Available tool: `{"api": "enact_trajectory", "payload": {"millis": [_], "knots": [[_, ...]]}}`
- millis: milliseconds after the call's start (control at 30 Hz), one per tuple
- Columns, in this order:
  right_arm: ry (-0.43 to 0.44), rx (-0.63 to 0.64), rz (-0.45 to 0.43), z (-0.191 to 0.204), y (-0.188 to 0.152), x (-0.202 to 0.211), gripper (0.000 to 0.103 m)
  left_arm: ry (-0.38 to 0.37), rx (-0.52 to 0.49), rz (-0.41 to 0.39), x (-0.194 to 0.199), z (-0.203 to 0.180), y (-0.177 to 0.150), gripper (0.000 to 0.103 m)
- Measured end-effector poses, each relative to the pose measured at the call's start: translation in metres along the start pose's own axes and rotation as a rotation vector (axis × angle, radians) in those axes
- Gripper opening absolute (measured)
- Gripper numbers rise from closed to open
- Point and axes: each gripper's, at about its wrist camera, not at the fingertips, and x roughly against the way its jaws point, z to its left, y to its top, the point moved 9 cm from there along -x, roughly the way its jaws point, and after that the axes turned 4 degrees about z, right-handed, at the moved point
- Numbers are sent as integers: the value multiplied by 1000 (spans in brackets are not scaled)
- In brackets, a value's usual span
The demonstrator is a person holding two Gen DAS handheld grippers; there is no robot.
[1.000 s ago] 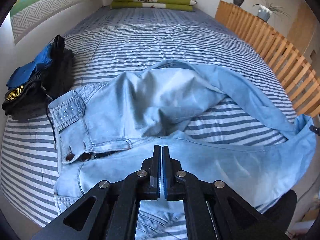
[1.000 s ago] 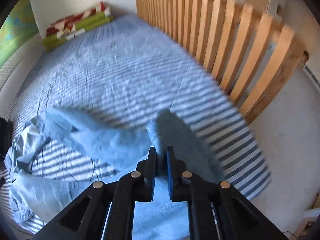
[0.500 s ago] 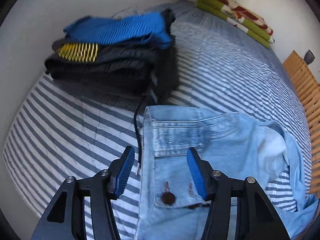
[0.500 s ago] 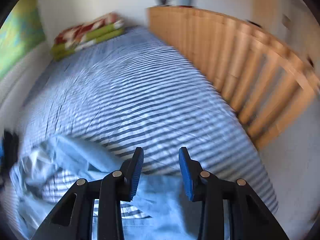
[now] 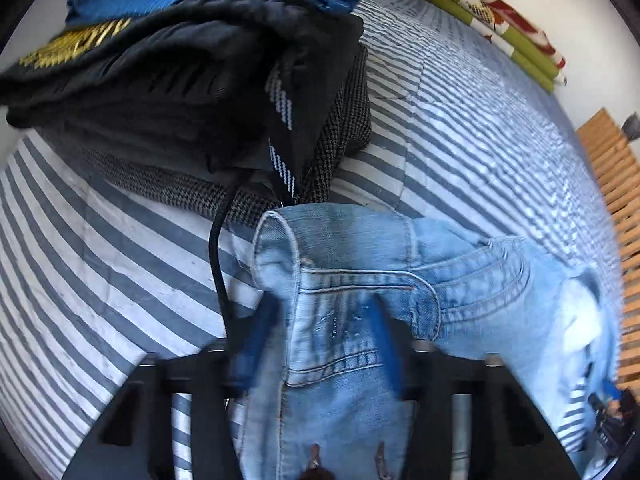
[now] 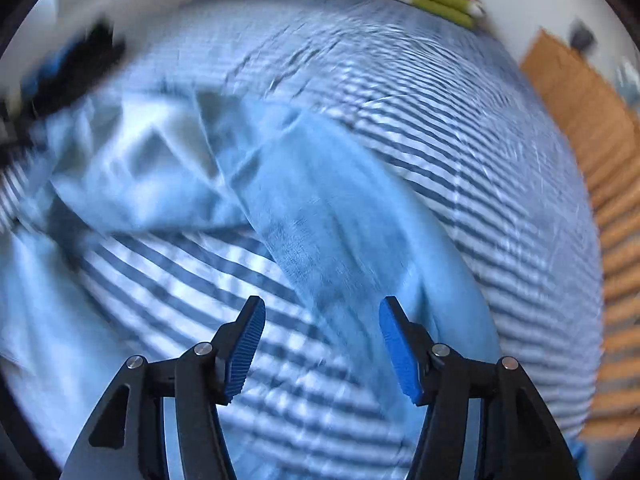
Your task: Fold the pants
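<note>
Light blue jeans lie crumpled on the striped bed sheet, waistband end touching the stack of dark folded clothes. All places below are given from the jeans.

Left gripper: heavily motion-blurred, jaws closing with the waistband corner between them. Blue pads smear into the denim, so can't tell if they press the cloth yet. Gripper body cut off at the bottom edge. A thin black cord runs down from the stack just left of the waistband; its lower end is hidden behind the left finger. Button area at the bottom edge is only partly in frame.

Right gripper: jaws opening, clearly apart, nothing clamped. It hovers over one trouser leg, which runs diagonally under it. Whole right wrist view is blurred; folds in the seat area are hard to read, and the hem ends are out of frame.

Beyond the jeans, at the far end of the bed: green and red folded blankets, partly cut off. Wooden slatted rail along the sheet's far side from the stack, smeared. A small dark object at the lower right edge of the left wrist view is too blurred to identify
</note>
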Motion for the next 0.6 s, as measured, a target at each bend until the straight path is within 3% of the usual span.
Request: {"api": "enact_trajectory", "payload": {"millis": [67,167,200,267,367,467,600], "knots": [[-42,12,24,-2,0,-16,55,-6,-8,-15,7,-3,-2,18],[-29,-50,20,-15,4,-24,54,-10,-9,-43,21,-2,-4,15],[-33,-77,13,-22,5,-22,48,-15,-4,-49,27,-3,-4,15],[-55,-125,18,-34,5,-20,4,-29,-2,-70,41,-2,-5,14],[-34,-186,-39,-49,5,3,4,-40,-2,-113,70,-1,-4,14],[-2,-236,-147,-62,6,55,3,-68,1,-182,105,2,-2,13],[-103,-218,-325,-81,18,141,3,-133,23,-298,168,6,-7,13]]}}
